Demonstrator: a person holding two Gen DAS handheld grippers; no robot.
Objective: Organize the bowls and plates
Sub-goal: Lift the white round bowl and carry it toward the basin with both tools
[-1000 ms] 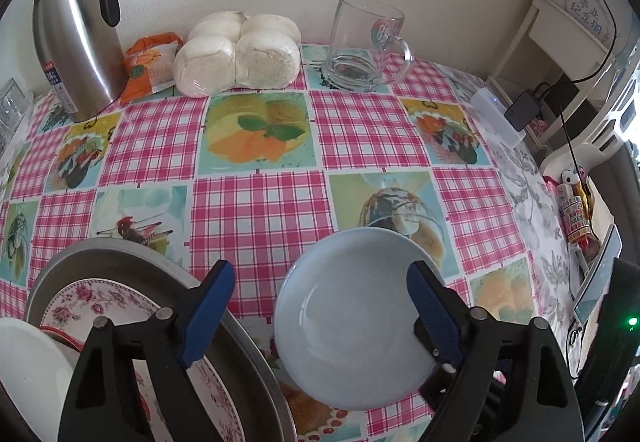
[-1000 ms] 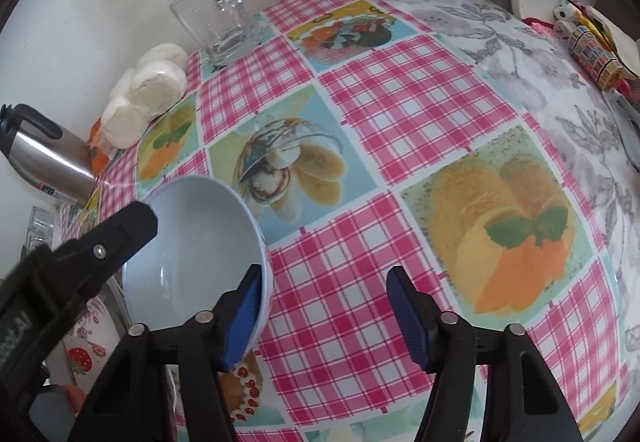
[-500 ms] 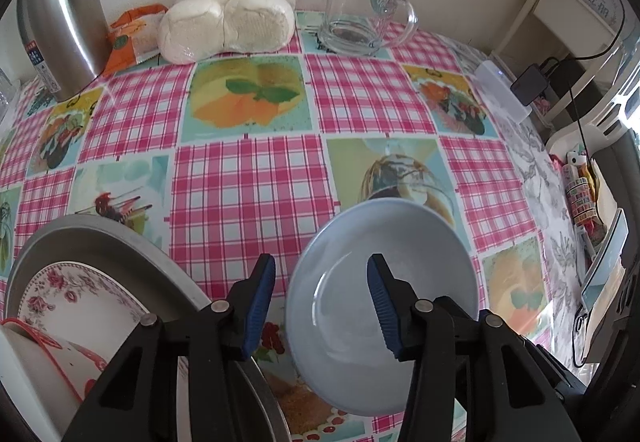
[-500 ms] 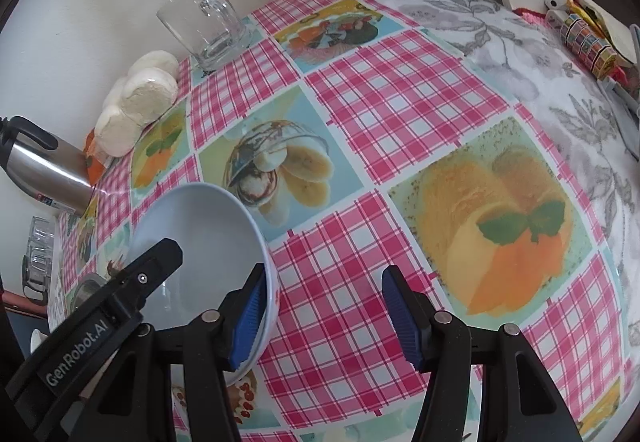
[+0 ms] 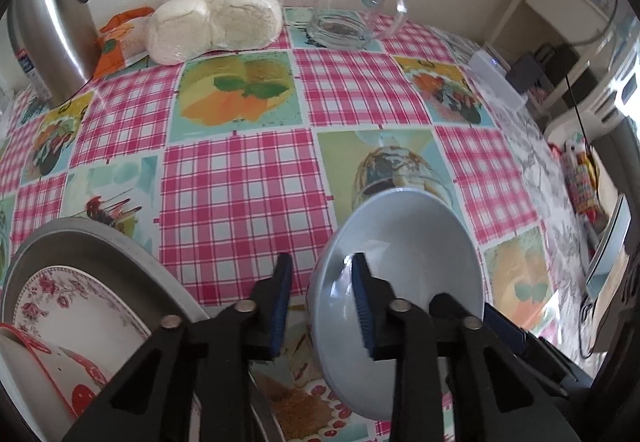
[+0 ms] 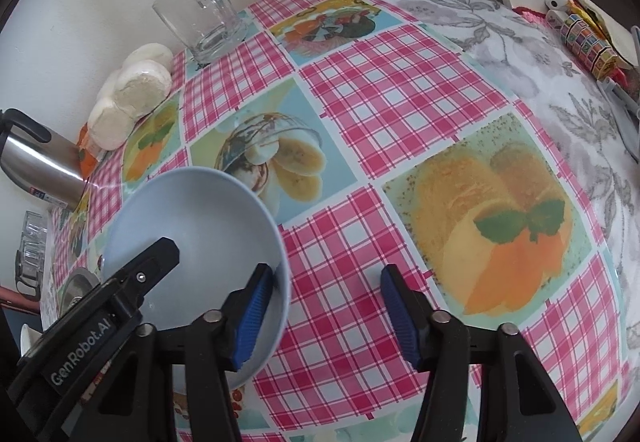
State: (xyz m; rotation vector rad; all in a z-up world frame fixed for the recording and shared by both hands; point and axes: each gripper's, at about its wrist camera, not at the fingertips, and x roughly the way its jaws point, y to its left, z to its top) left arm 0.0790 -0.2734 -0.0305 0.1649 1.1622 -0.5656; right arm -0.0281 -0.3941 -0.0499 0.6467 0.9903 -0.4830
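Bowl (image 5: 404, 242) rim is straddled by the left tongs (image 5: 320, 302), one pad inside and one outside, with a gap visible at the outer pad; a clamp cannot be confirmed. Right tongs (image 6: 324, 306) are held apart, the left pad (image 6: 256, 302) touching the bowl wall. Plates (image 5: 68, 306) are stacked left of the left tongs.

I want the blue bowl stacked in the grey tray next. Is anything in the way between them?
Nothing visible does. The blue bowl, its rim between the left tool pads, sits just right of the grey tray. Only tablecloth shows in the gap between them.
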